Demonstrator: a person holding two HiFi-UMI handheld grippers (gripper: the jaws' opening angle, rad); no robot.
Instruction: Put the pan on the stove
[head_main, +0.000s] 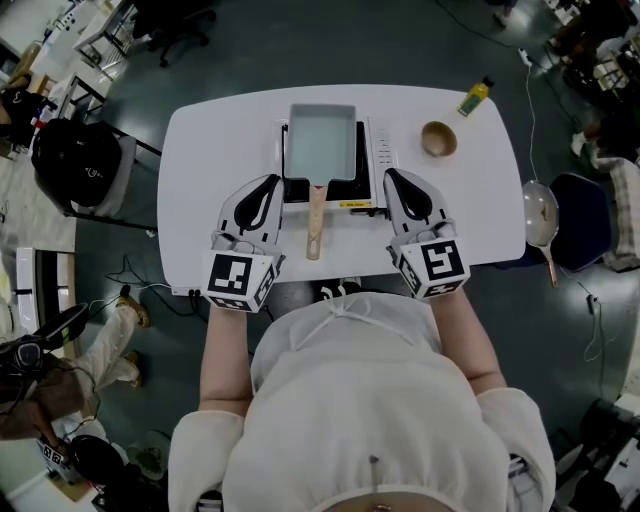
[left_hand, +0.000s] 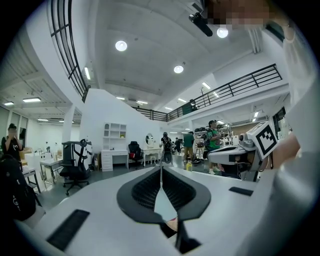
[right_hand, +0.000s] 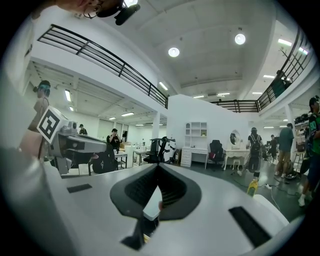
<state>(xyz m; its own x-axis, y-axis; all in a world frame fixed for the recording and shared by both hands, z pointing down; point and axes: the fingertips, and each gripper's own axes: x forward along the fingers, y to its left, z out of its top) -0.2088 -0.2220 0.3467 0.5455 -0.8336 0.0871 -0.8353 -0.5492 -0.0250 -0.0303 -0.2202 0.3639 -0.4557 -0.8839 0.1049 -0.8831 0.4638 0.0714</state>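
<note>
A rectangular pan (head_main: 322, 140) with a pale inside sits on the portable stove (head_main: 380, 150) at the middle of the white table (head_main: 200, 150). Its wooden handle (head_main: 316, 220) points toward me. My left gripper (head_main: 271, 183) hovers just left of the handle, shut and empty. My right gripper (head_main: 392, 177) is to the right of the stove's front corner, also shut and empty. Both gripper views tilt up across the room: the left gripper's jaws (left_hand: 161, 172) meet in a closed line, and so do those of the right gripper (right_hand: 157, 170).
A small wooden bowl (head_main: 438, 138) and a yellow bottle (head_main: 475, 97) stand at the table's far right. Another pan (head_main: 540, 215) lies on a chair to the right of the table. A black bag (head_main: 75, 160) rests on a chair at the left.
</note>
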